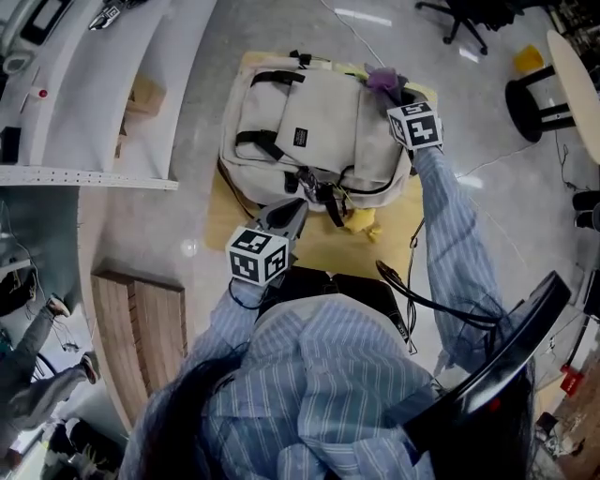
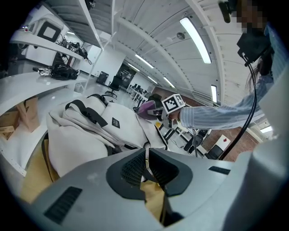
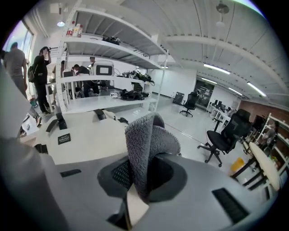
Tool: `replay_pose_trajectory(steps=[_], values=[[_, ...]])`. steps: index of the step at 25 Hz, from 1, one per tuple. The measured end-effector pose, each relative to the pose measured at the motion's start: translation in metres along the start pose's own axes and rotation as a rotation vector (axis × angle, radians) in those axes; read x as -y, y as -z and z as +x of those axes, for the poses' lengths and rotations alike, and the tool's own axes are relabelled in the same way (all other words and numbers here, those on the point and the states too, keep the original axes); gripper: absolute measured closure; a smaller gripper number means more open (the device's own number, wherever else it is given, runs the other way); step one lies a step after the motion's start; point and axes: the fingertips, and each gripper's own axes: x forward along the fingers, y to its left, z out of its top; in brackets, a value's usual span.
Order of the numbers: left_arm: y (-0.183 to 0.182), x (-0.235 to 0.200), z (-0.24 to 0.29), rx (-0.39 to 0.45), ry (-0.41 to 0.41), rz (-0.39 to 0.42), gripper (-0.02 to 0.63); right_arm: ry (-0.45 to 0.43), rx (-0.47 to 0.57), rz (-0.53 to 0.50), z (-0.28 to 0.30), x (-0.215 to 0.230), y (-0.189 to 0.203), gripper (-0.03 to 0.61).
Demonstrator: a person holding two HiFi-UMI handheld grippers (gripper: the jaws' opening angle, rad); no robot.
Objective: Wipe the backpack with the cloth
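A beige backpack [image 1: 309, 131] with black straps lies flat on a yellow mat [image 1: 323, 248] on the floor. My right gripper [image 1: 398, 101] rests at the backpack's far right corner, shut on a grey-purple fleecy cloth [image 1: 382, 80]. In the right gripper view the cloth [image 3: 146, 144] stands folded between the jaws of the right gripper [image 3: 142, 173], with the backpack [image 3: 86, 135] just beyond. My left gripper [image 1: 296, 208] sits at the backpack's near edge by the black zip pulls. In its own view the left gripper [image 2: 146, 151] is shut on a thin strip of the backpack [image 2: 90, 131].
White shelving [image 1: 103, 103] runs along the left, with a wooden board [image 1: 141, 328] below it. A small yellow item [image 1: 361, 222] lies on the mat. A black stool [image 1: 539, 103] and an office chair [image 1: 464, 19] stand at the far right. People [image 3: 40, 76] stand by distant shelves.
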Motion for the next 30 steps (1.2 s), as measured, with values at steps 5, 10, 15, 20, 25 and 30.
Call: replay_pose_trajectory(steps=[5, 10, 15, 20, 25, 30], values=[[-0.003, -0.005, -0.002, 0.019, -0.009, -0.008, 0.591, -0.08, 0.052, 0.11, -0.035, -0.052, 0.027, 0.537], [-0.003, -0.001, 0.006, 0.016, 0.014, 0.01, 0.591, -0.166, 0.051, 0.123, -0.078, -0.116, 0.064, 0.537], [-0.002, 0.008, 0.015, 0.004, 0.042, 0.02, 0.591, -0.273, 0.02, 0.137, -0.116, -0.177, 0.097, 0.537], [0.004, 0.02, 0.023, -0.024, 0.077, 0.037, 0.591, -0.301, -0.023, 0.113, -0.139, -0.208, 0.124, 0.537], [0.008, 0.025, 0.029, -0.043, 0.093, 0.045, 0.591, -0.332, -0.053, 0.105, -0.15, -0.226, 0.139, 0.537], [0.007, 0.027, 0.029, -0.051, 0.1, 0.057, 0.591, -0.285, -0.003, 0.07, -0.155, -0.2, 0.116, 0.537]])
